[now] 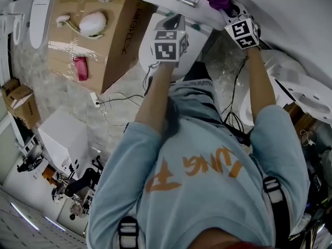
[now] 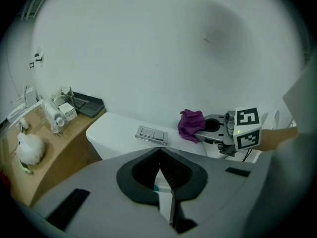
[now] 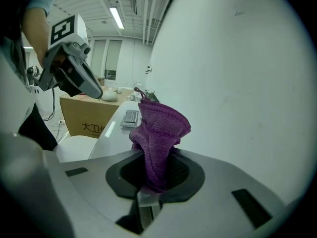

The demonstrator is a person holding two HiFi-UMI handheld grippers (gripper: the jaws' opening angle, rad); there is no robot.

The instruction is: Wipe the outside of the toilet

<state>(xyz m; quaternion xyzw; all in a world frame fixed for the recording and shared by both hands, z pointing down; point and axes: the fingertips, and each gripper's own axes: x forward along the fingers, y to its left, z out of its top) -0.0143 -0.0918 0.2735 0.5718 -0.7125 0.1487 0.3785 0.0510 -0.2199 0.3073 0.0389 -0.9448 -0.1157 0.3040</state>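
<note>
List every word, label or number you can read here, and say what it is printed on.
"大卫": on the side of the carton; the print after it is cut off by the gripper.
Orange print on the shirt: not legible from this angle.

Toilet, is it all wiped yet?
Not that I can tell. Done: the right gripper has the purple cloth pinched. In hand: the cloth is at the tank lid. Left: no wiped patch shows, so most of the toilet likely remains. The left gripper is shut, empty.
</note>
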